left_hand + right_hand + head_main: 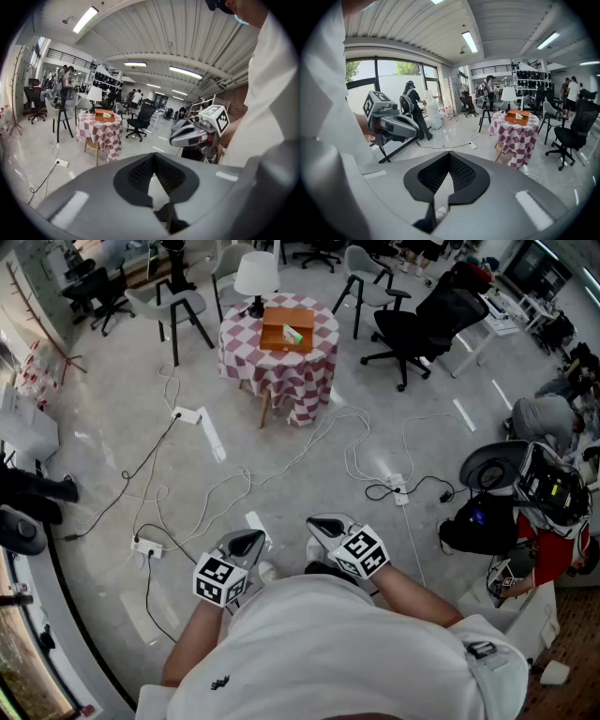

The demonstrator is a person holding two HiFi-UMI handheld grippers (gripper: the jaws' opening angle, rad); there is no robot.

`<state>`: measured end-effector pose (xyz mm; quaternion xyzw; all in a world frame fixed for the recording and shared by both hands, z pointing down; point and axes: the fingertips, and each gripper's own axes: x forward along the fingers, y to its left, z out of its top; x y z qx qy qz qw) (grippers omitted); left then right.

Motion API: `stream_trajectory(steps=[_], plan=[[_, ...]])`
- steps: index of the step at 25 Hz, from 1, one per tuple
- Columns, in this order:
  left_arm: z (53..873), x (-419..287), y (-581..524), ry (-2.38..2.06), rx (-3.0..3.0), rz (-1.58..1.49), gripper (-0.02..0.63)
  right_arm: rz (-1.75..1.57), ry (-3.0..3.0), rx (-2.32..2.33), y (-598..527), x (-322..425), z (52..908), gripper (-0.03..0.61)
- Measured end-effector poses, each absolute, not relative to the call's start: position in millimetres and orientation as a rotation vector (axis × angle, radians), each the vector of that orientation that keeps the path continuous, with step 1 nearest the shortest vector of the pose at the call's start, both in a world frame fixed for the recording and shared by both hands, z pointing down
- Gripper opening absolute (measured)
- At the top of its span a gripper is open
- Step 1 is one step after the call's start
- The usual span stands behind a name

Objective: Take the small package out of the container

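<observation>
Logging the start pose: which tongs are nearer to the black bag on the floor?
Right. The right tongs are held at the person's front, the black bag off to their right; the left tongs sit beyond them, farther away.

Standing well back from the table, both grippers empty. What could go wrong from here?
1. Cables and a power strip lie across the floor towards the checked table, so there is a trip or snag risk.
2. The lamp stands right beside the container, and a reach could knock it.
3. The left gripper and right gripper are shut. Unless opened before reaching, they may just push the small package.
</observation>
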<state>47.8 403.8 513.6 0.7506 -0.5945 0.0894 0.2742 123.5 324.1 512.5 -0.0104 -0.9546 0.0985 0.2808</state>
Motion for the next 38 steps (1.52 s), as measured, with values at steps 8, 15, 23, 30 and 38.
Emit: stream_trajectory(steps=[8,15,23,30,38], plan=[[517,16,372,-1.615,2.053,0.227,0.055,0.211,-2.572,0.034,293,103,515,0.0],[532,-1,351,-1.6,2.035,0.235,0.057,0.285,-2.572,0.112,264,93,522,0.002],[535,-42,264,-1.638,1.991,0.255,0.058,0.295,-2.587,0.079,169,46,532,0.034],[512,-68,153,-1.67,1.99,0.316,0.06,0.239,-2.608,-0.011,74,12,519,0.034],[506,-74,41,-1.662,2.021,0.367,0.06,0.243,-2.618,0.027,-31,15,525,0.034]])
